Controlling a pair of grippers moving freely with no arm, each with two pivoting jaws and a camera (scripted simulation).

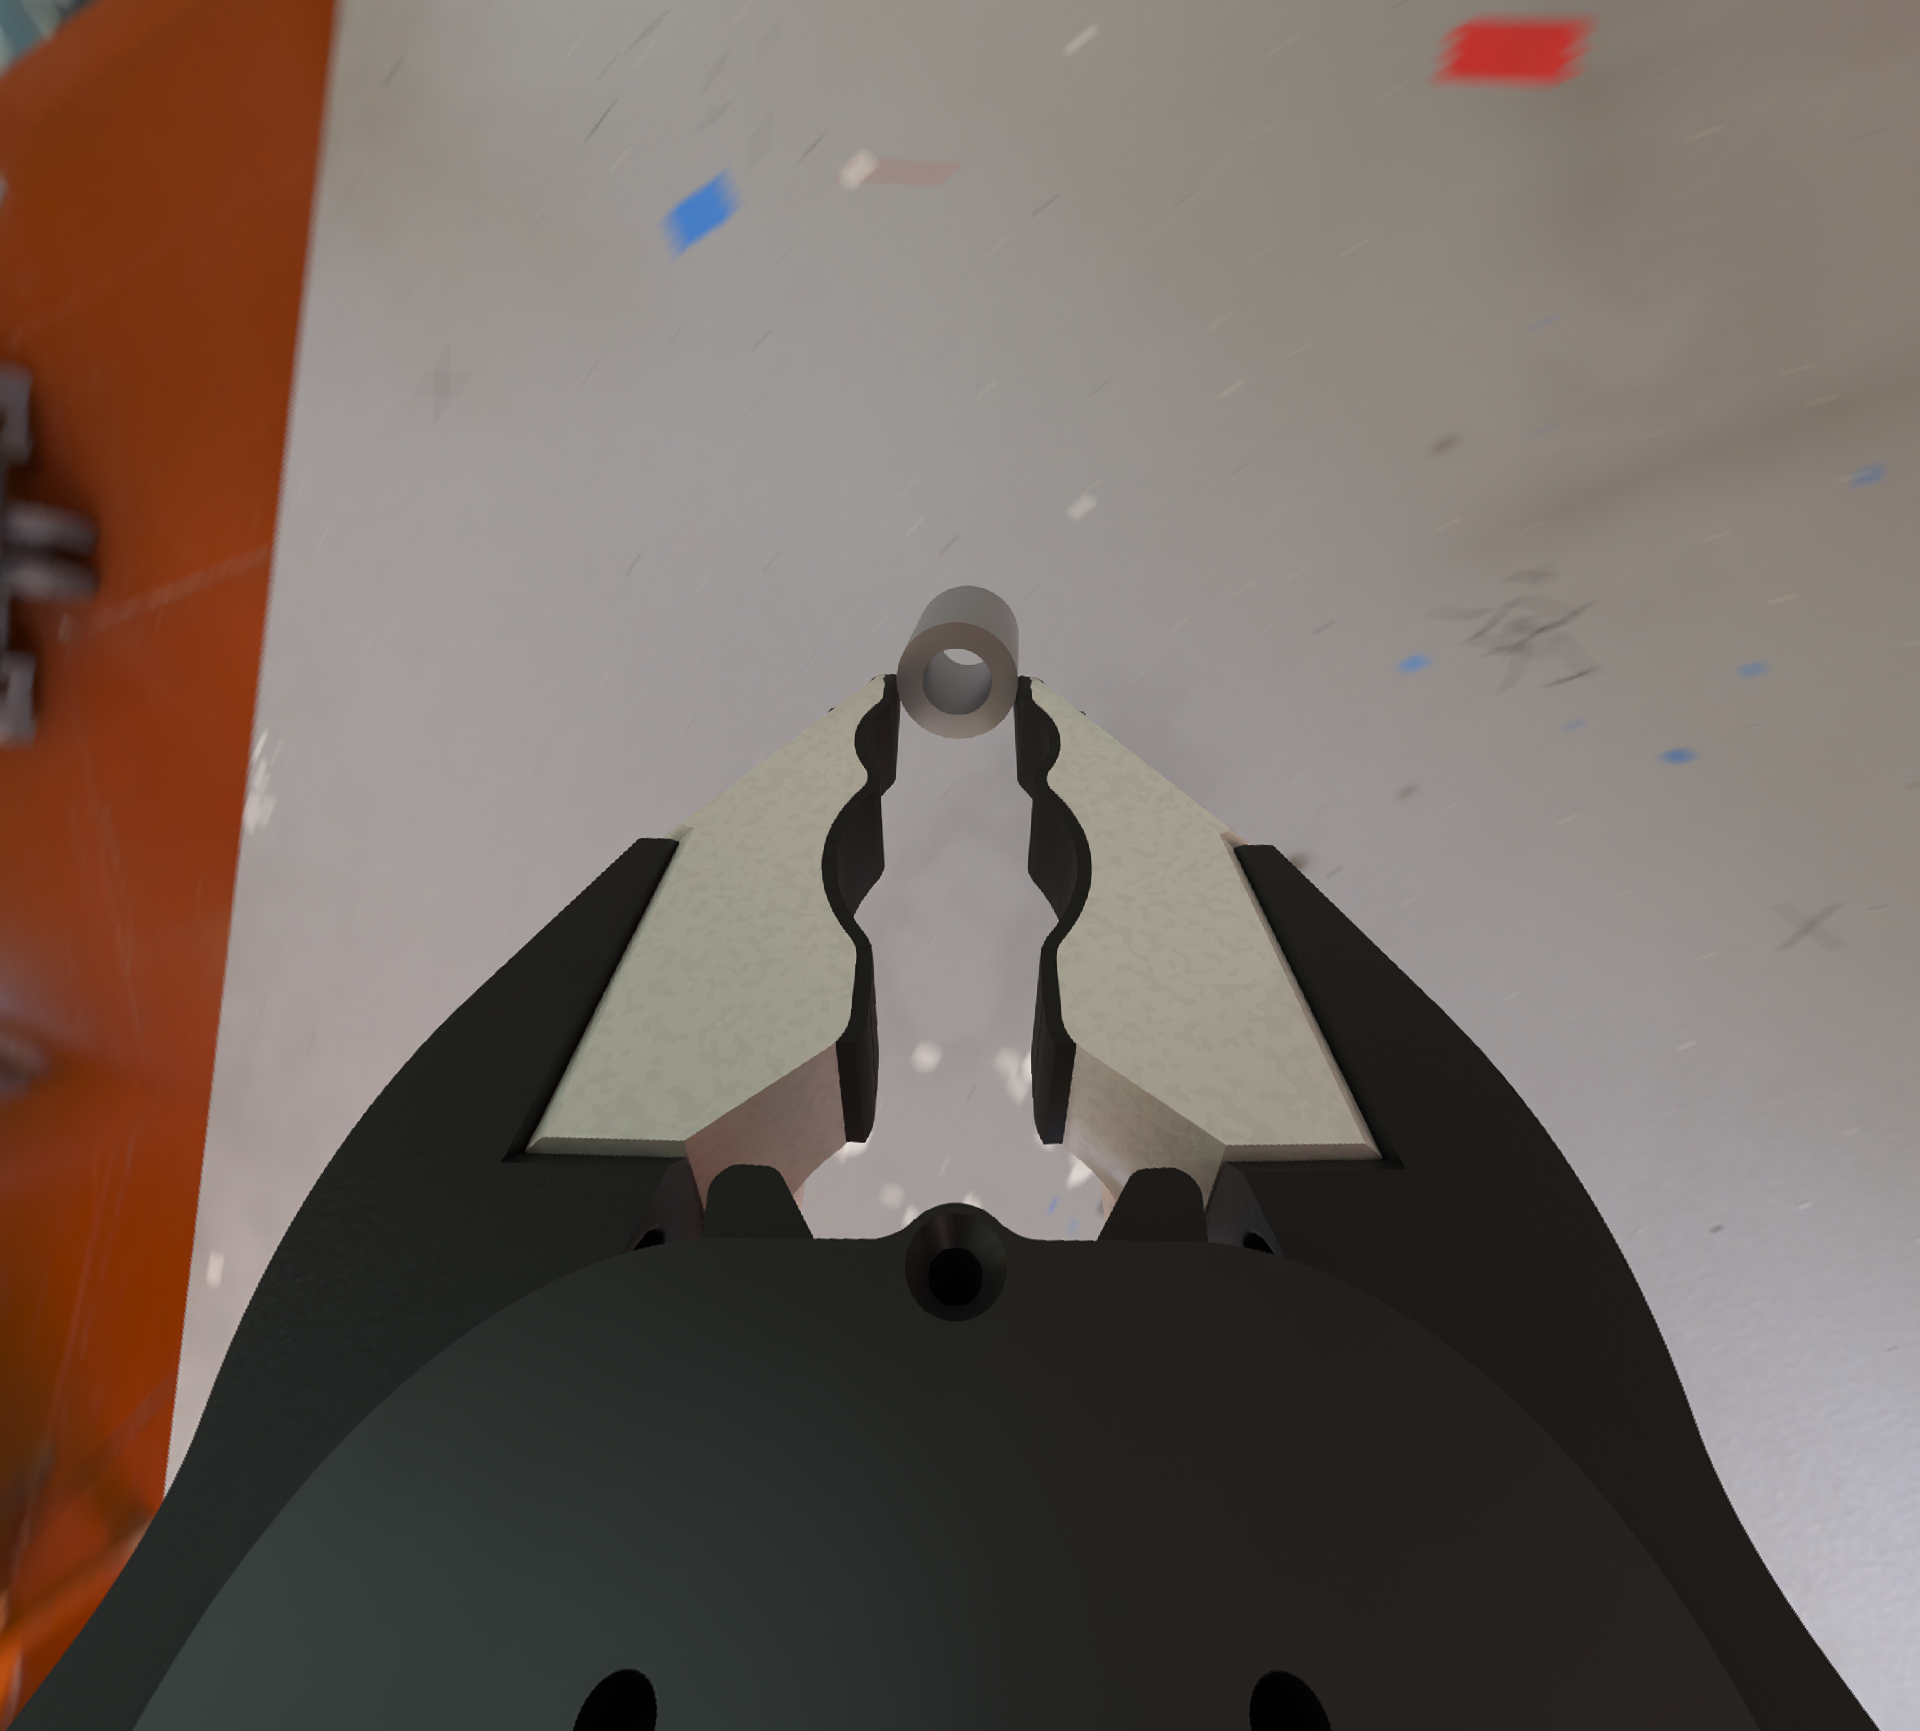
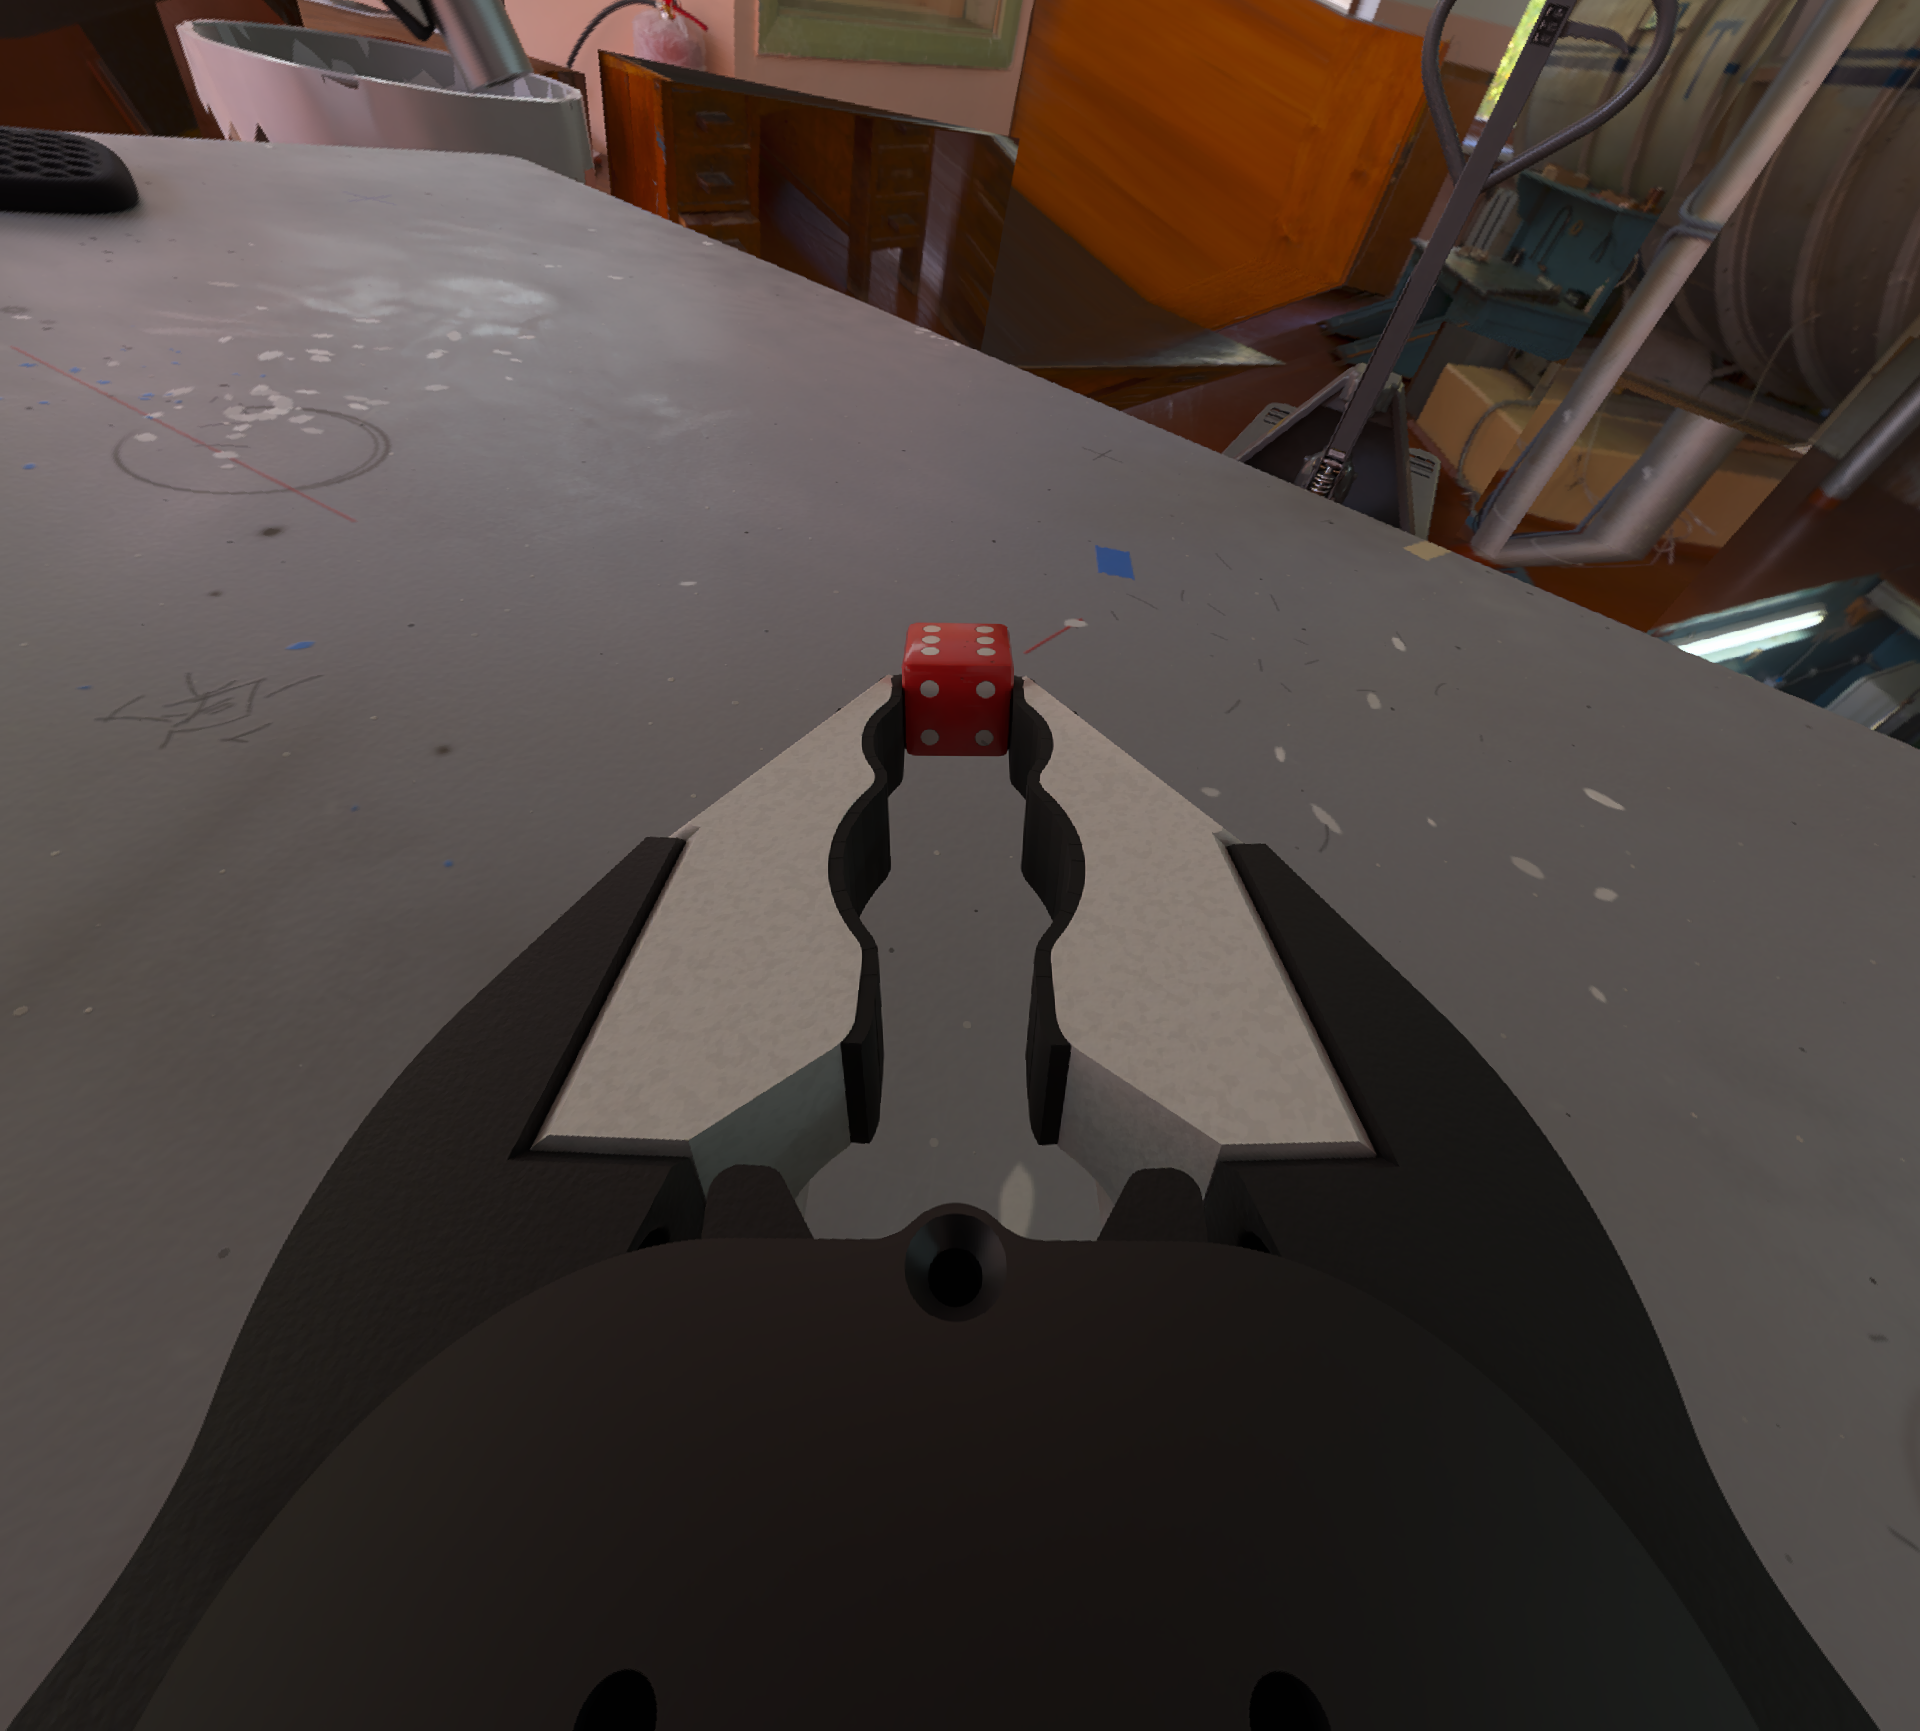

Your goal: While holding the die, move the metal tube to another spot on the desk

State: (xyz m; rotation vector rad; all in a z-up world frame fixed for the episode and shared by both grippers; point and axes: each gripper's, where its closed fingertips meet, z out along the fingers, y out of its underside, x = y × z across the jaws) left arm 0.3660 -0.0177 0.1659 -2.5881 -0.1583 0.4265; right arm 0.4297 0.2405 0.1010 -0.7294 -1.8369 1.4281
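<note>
My left gripper (image 1: pixel 956 696) is shut on the metal tube (image 1: pixel 961 642), a short grey hollow cylinder seen end-on, pinched at the fingertips. It hangs above the pale speckled desk (image 1: pixel 1143 331). My right gripper (image 2: pixel 956 705) is shut on the die (image 2: pixel 956 673), red with white pips, held at the fingertips low over the grey desk (image 2: pixel 520 642). In the right wrist view the left gripper shows at the top left, high above the desk's far side, with the tube (image 2: pixel 468 8) in its fingers.
The desk's edge runs along an orange panel (image 1: pixel 156 538) on the left. A black perforated object (image 2: pixel 52 169) lies at the desk's far left, and a white curved object (image 2: pixel 384 92) stands behind it. The desk's right edge (image 2: pixel 1351 497) drops off to workshop clutter.
</note>
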